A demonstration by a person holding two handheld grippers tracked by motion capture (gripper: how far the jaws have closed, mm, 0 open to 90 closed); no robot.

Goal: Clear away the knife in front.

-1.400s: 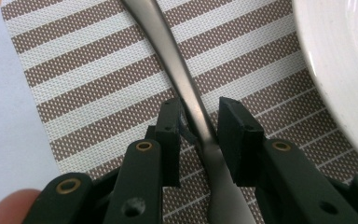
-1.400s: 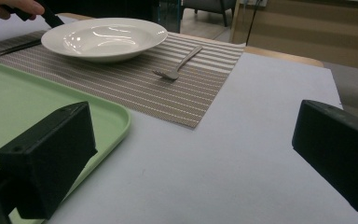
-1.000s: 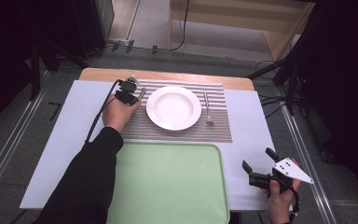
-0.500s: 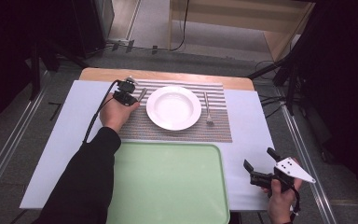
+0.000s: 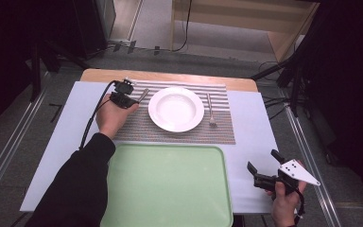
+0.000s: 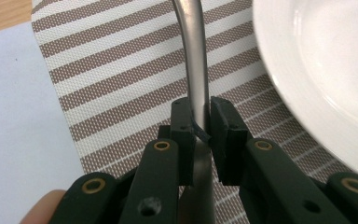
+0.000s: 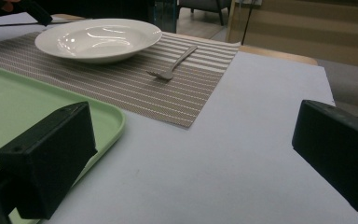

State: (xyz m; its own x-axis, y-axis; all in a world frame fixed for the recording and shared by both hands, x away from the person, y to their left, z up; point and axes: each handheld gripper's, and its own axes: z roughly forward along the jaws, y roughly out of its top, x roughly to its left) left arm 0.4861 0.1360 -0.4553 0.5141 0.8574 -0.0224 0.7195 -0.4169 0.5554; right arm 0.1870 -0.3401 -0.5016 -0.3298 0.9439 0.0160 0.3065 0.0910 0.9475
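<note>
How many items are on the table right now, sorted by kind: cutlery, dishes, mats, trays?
Cutlery: 2, a silver fork lying right of the plate, and a silver metal utensil handle clamped in the left gripper; its head is hidden.
Dishes: 1, a round white plate.
Mats: 1, a brown-and-white striped placemat.
Trays: 1, a pale green plastic tray.
Total: 5.

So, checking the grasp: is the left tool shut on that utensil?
Shut: the left tool pinches the metal utensil handle between its pads.

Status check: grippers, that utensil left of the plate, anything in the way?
Left gripper shut on utensil handle, on the striped placemat. Right gripper open, idle beside green tray. Plate close right of utensil; otherwise clear.
</note>
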